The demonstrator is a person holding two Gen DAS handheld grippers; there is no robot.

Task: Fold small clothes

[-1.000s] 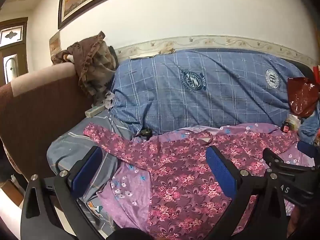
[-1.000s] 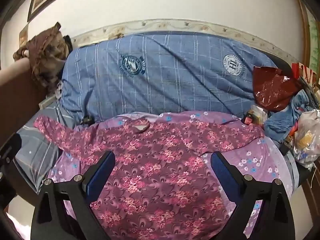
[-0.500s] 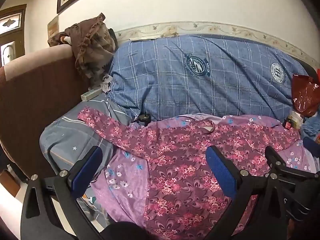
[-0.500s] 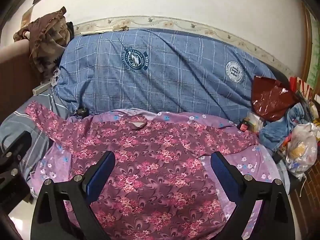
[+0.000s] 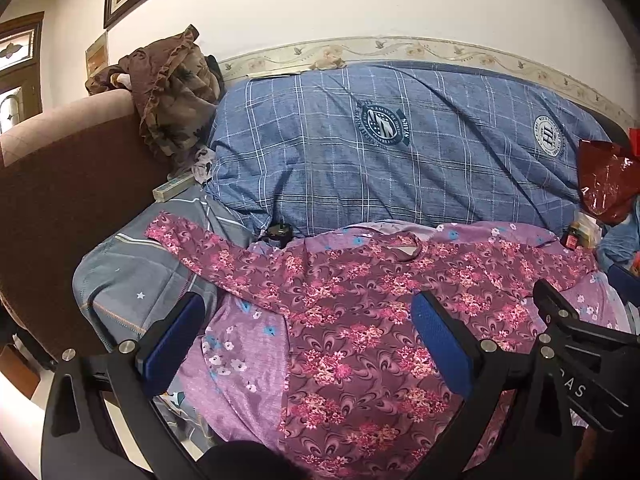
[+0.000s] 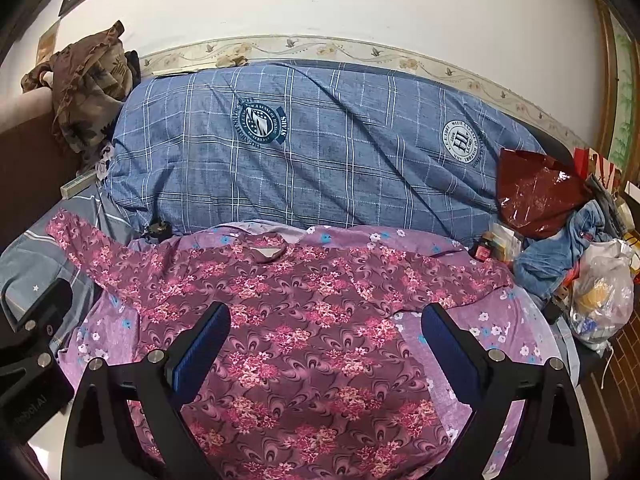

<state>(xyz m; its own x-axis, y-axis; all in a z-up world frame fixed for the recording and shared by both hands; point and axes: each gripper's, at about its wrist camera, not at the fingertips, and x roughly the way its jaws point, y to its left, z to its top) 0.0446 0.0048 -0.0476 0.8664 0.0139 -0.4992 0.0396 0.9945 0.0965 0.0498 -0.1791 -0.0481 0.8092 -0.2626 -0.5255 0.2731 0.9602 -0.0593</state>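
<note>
You held both grippers above the floral top (image 6: 304,320) — it lay spread flat, front up, on the lilac flowered sheet (image 6: 516,332), sleeves stretched out to either side. Your left gripper (image 5: 306,340) had its jaws spread wide, gripping nothing; your right gripper (image 6: 326,336) was likewise released and empty. Behind the top sat the blue plaid cushion (image 6: 320,152) — against the wall.

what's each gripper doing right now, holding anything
Left gripper: open, holding nothing, above the floral shirt.
Right gripper: open, holding nothing, above the same shirt.
</note>
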